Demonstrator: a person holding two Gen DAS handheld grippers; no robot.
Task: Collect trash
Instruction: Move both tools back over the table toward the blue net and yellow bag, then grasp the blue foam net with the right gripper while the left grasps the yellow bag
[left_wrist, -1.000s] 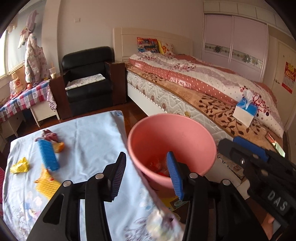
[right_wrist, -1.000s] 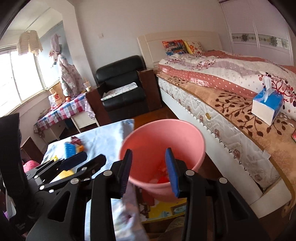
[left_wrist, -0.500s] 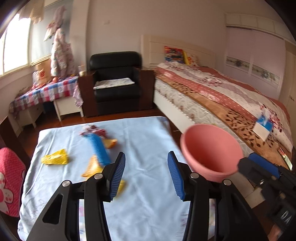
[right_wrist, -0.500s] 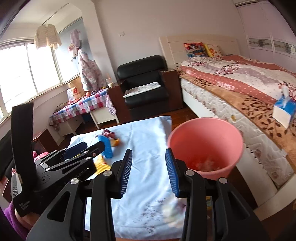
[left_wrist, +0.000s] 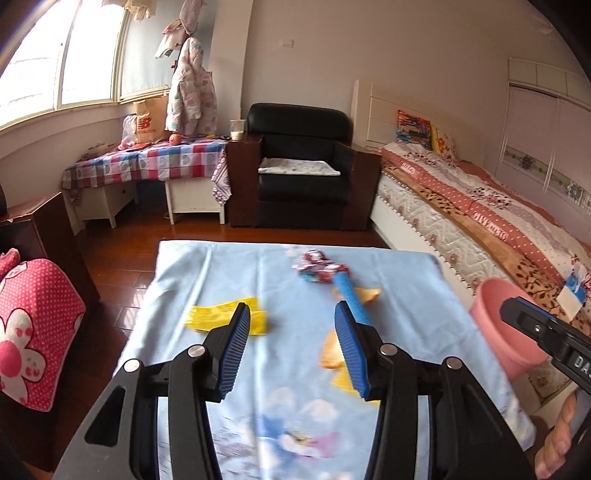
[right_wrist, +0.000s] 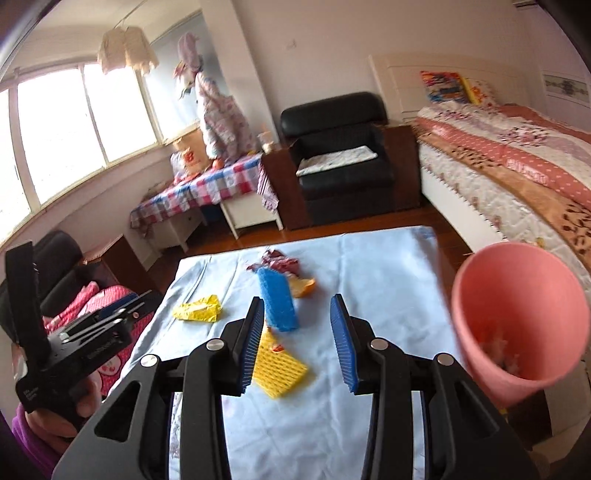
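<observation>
Several pieces of trash lie on the light blue cloth (right_wrist: 369, 273) of the table: a crumpled yellow wrapper (right_wrist: 197, 308) (left_wrist: 221, 315), a blue packet (right_wrist: 277, 302) (left_wrist: 349, 291), a red and white wrapper (right_wrist: 275, 264) (left_wrist: 317, 266), an orange scrap (right_wrist: 303, 286) and a yellow waffle-patterned piece (right_wrist: 282, 367). A pink bin (right_wrist: 517, 317) (left_wrist: 495, 317) with trash inside stands off the table's right edge. My left gripper (left_wrist: 291, 350) is open and empty above the cloth. My right gripper (right_wrist: 299, 341) is open and empty above the yellow piece.
A bed (left_wrist: 480, 206) runs along the right. A black armchair (left_wrist: 303, 166) stands behind the table. A side table with a checked cloth (left_wrist: 147, 162) is at the back left. A pink dotted cushion (left_wrist: 29, 325) sits to the left.
Both grippers have swung left, away from over the pink bin, to face the table. The bin has shifted to the right edge of both views. Both jaws stay open.
</observation>
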